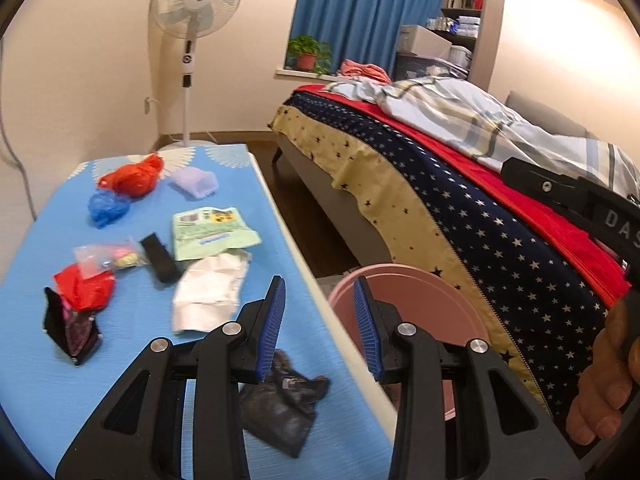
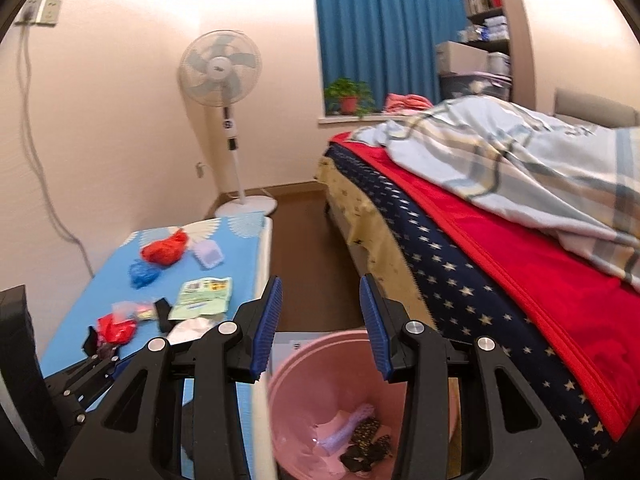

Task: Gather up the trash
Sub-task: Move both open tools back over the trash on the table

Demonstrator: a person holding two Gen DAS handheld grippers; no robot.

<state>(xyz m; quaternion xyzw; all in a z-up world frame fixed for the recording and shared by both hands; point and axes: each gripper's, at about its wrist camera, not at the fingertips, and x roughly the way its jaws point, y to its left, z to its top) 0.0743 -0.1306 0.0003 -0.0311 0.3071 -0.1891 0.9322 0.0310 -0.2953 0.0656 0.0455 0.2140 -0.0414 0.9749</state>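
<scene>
Trash lies scattered on a blue-covered table [image 1: 36, 248]: a red bag [image 1: 132, 178], a blue bag [image 1: 108, 206], a green packet [image 1: 210, 232], a white wrapper [image 1: 208, 292], a black wrapper [image 1: 280, 404] and others. A pink bin [image 2: 320, 368] stands on the floor between table and bed, with some trash inside [image 2: 356, 436]. My left gripper [image 1: 320, 312] is open and empty over the table's right edge, above the black wrapper. My right gripper [image 2: 320, 312] is open and empty above the bin. The bin also shows in the left wrist view [image 1: 420, 304].
A bed [image 2: 500, 260] with red and starred covers runs along the right. A standing fan [image 2: 224, 80] is at the far wall. A cable hangs on the left wall [image 2: 40, 140]. Brown floor [image 2: 304, 260] lies between table and bed.
</scene>
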